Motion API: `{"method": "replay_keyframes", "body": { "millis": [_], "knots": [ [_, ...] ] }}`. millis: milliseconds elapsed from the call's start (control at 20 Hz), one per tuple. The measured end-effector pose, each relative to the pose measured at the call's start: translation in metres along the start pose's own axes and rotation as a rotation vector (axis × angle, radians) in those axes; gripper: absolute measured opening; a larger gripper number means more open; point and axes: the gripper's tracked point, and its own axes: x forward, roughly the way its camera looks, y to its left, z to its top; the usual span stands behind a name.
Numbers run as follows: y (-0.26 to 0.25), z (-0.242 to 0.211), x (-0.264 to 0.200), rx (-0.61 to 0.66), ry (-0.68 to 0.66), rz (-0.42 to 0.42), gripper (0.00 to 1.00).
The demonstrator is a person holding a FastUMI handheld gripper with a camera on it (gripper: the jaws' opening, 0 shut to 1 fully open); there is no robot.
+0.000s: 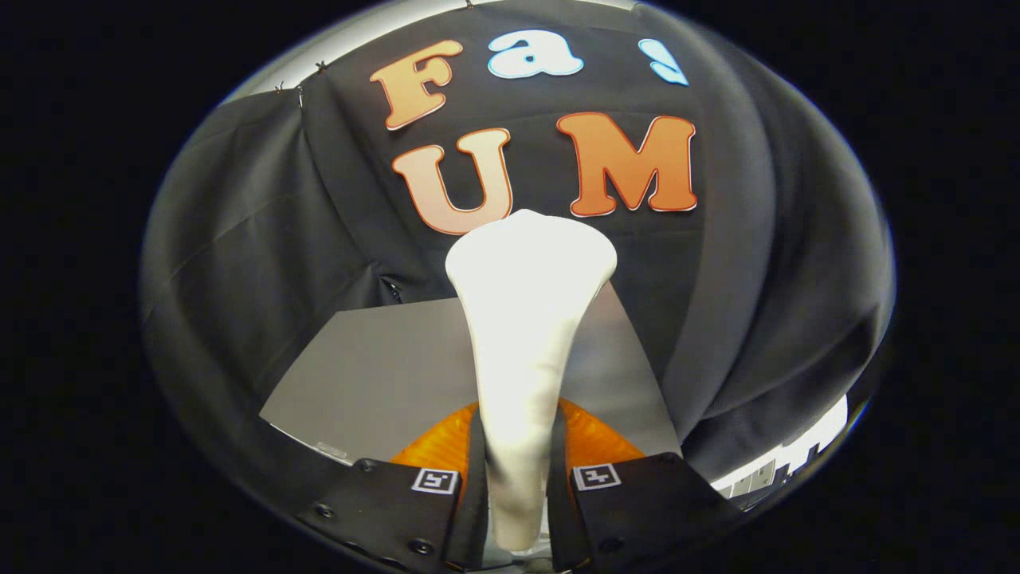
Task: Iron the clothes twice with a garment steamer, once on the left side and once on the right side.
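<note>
1. White plastic garment steamer [522, 319], its narrow handle widening to a flared head, stands upright between the two fingers of the tool [516, 490]; both fingers press against the handle, one on each side, nearly closed around it
2. Held by the slim lower handle, the steamer's broad head points up and away from the fingers, a grip that likely leaves the head free to be swept over fabric
3. Orange ribbed material [594, 438] shows just behind the fingers on both sides of the handle; whether it is the garment to be ironed or part of the tool cannot be told
4. Grey flat desk [382, 375] lies beyond the fingers, with the black cloth wall [239, 239] hanging behind it
5. Counted: one steamer, one tool with two fingers, one desk; no garment can be identified with certainty, so neither the left pass nor the right pass looks under way
</note>
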Motion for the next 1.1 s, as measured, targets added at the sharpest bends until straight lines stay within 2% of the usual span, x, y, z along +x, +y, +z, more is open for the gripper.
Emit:
{"method": "replay_keyframes", "body": {
  "millis": [500, 650, 1100],
  "knots": [
    [-0.026, 0.048, -0.146, -0.096, -0.215, -0.004, 0.38],
    [-0.046, 0.061, -0.188, -0.086, -0.256, -0.008, 0.38],
    [-0.129, 0.090, -0.257, -0.050, -0.317, -0.071, 0.38]
  ]
}}
